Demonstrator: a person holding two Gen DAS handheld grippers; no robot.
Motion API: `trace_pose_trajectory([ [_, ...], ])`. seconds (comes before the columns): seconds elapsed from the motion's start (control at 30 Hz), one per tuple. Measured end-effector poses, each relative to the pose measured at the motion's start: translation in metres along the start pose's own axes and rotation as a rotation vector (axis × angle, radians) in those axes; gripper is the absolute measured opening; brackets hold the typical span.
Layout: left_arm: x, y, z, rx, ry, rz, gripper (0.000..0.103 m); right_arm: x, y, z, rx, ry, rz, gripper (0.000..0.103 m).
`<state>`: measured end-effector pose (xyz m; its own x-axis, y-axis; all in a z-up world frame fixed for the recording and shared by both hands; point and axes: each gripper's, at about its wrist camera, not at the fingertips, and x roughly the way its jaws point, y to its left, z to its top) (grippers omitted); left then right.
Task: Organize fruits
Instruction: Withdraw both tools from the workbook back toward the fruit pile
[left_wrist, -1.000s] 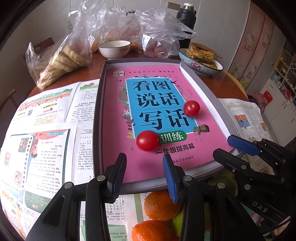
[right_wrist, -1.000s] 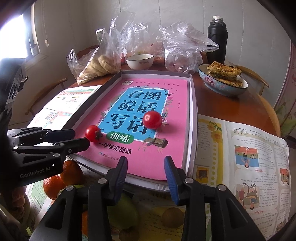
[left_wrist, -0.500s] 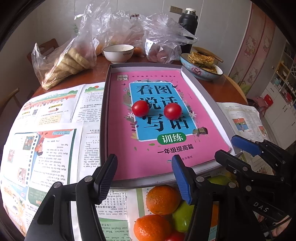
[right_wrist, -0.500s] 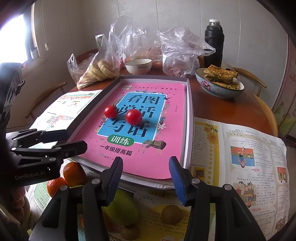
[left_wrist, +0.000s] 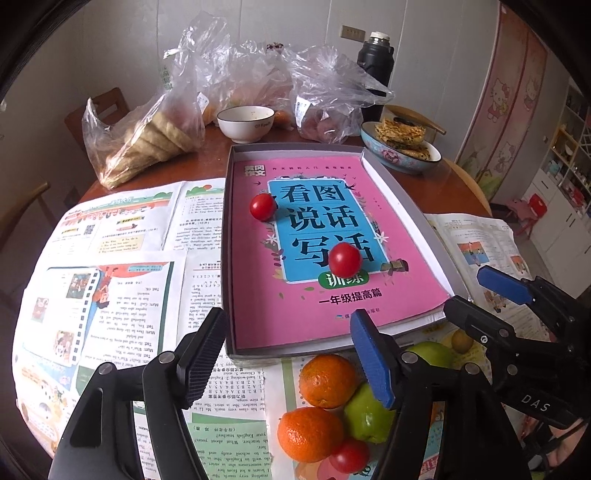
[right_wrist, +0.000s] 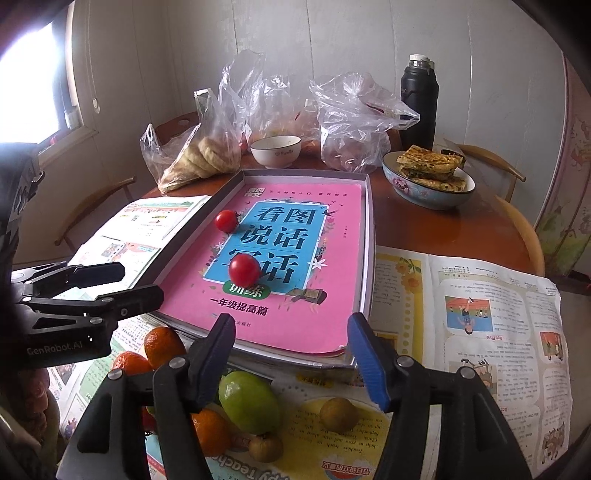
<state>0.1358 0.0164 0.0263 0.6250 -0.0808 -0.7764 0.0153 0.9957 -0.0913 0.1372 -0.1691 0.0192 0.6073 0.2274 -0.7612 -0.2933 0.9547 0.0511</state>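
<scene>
Both hand-held grippers hang empty over the near edge of the bench, jaws opening with nothing between them. The left hand-held gripper (left_wrist: 288, 354) has the oranges (left_wrist: 327, 380) just below and right of its tips; the right hand-held gripper (right_wrist: 291, 354) stands over the green fruit (right_wrist: 249, 402). Two tomatoes (left_wrist: 344, 259) lie farther off on the pink book in the tray (left_wrist: 227, 258).

A round wooden table (right_wrist: 491, 229) carries it all — newspaper sheets (left_wrist: 122, 280) spread over the near half, a shallow grey box (left_wrist: 402, 192) in the middle. Behind stand a white bowl (left_wrist: 245, 123), clear plastic bags (left_wrist: 147, 136), a black flask (right_wrist: 419, 99) and a patterned dish of flatbread (right_wrist: 428, 184) — loose fruit (right_wrist: 247, 402) lies on the paper.
</scene>
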Motion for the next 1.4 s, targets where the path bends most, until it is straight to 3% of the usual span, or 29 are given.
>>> trace_pose_trajectory([
  [0.63, -0.025, 0.015, -0.023, 0.023, 0.002, 0.002, 0.071, -0.032, -0.007, -0.007, 0.005, -0.042, -0.028, 0.064],
  [1.4, -0.037, -0.006, -0.044, 0.101, -0.007, 0.045, 0.071, -0.043, -0.005, -0.031, -0.013, -0.02, -0.048, 0.065],
])
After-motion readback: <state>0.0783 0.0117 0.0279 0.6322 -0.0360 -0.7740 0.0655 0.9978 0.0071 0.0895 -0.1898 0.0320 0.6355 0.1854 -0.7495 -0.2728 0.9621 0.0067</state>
